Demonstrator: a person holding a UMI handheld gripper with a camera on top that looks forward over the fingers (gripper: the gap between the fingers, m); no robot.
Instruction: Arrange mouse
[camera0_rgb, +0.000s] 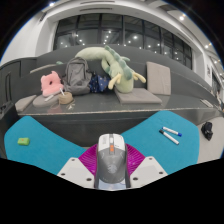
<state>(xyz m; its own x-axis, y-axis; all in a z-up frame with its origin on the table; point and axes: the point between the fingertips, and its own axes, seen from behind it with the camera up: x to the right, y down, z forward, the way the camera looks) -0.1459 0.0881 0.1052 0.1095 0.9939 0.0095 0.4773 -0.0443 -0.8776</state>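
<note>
Mouse (111, 160), grey, clamped between both pink pads of hand-held gripper (111, 172), above teal mat (55, 138) on bench (130, 115); two markers (171, 134) beyond.

- One mouse (111, 157)
- Two markers (171, 133)
- One green block (23, 142)
- One backpack (77, 73)
- One pink plush (47, 83)
- One green plush (115, 65)
- Two cushions (158, 76)

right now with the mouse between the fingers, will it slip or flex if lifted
The mouse looks like a rigid plastic shell, so it likely won't flex. Its smooth, rounded top could slip, though the hand-held gripper has pink pads at its sides. It seems small, probably light.
</note>
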